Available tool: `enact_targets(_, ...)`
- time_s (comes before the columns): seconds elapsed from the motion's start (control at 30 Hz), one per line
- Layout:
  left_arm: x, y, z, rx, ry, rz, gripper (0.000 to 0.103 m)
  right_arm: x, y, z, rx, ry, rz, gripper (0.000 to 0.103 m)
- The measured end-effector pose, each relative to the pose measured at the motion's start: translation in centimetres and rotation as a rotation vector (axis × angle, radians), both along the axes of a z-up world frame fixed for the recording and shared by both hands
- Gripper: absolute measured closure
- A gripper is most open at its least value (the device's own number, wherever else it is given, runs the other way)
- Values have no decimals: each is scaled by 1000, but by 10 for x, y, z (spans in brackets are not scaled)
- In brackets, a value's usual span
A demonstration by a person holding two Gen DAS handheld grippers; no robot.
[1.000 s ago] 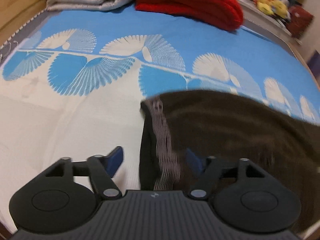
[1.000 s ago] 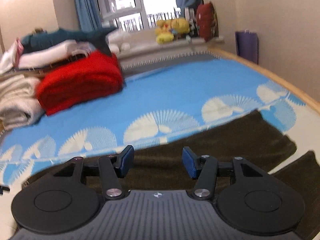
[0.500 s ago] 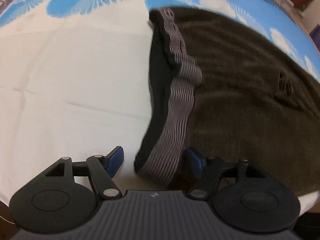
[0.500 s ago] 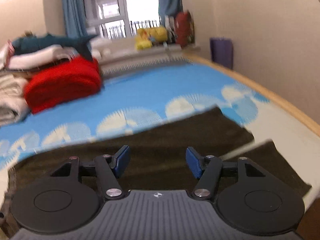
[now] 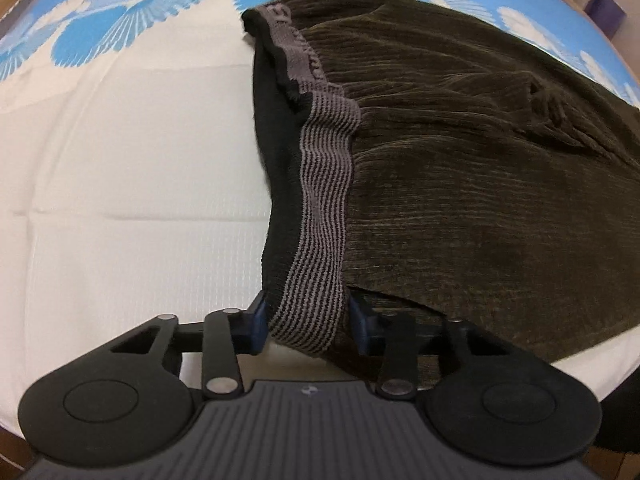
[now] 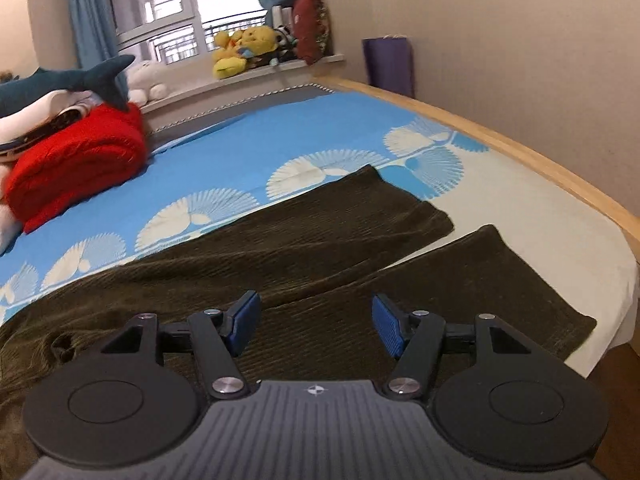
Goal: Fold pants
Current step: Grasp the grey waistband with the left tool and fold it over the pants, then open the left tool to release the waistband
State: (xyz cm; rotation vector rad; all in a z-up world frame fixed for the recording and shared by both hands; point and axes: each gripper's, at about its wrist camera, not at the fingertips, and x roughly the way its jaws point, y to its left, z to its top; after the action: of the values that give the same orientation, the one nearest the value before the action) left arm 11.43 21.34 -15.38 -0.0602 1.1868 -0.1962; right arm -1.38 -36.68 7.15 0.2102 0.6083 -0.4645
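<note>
Dark olive corduroy pants (image 5: 460,152) lie flat on the bed, with a grey striped elastic waistband (image 5: 320,208) at their left end. My left gripper (image 5: 308,320) has its blue pads on either side of the near waistband corner, closing on it. In the right wrist view the two pant legs (image 6: 320,240) stretch away to the right, slightly apart at the hems. My right gripper (image 6: 316,320) is open and empty, just above the near leg.
The bed sheet (image 5: 120,200) is white near me and blue with white fans farther off. A folded red blanket (image 6: 76,164), white bedding and a plush shark (image 6: 60,80) lie at the far left. The wooden bed edge (image 6: 540,160) and wall run along the right.
My left gripper moved down onto the waistband corner and its jaws narrowed around it. My right gripper swung right and down toward the pant legs, staying open.
</note>
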Motion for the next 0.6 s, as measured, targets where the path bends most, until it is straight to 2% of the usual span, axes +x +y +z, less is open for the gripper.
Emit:
enact_targets(0.1, -7, -1, 8, 25, -49, -48, 62, 6, 7, -1, -6, -1, 17, 39)
enact_targets(0.17, -12, 4, 9, 37, -62, -45, 63, 11, 15, -1, -8, -2, 39, 39)
enact_targets(0.3, -17, 12, 6, 66, -30, -17, 62, 26, 37, -3, -43, 18, 102, 39)
enact_targets(0.43, -19, 11, 10, 70, -27, -13, 49, 36, 56, -6, -89, 43, 171, 39)
enact_targets(0.53, -24, 10, 33, 99, -146, 0, 46, 39, 64, -7, -113, 57, 207, 39)
enact_targets(0.6, -26, 9, 44, 47, -210, -9, 47, 40, 63, -8, -115, 64, 214, 39)
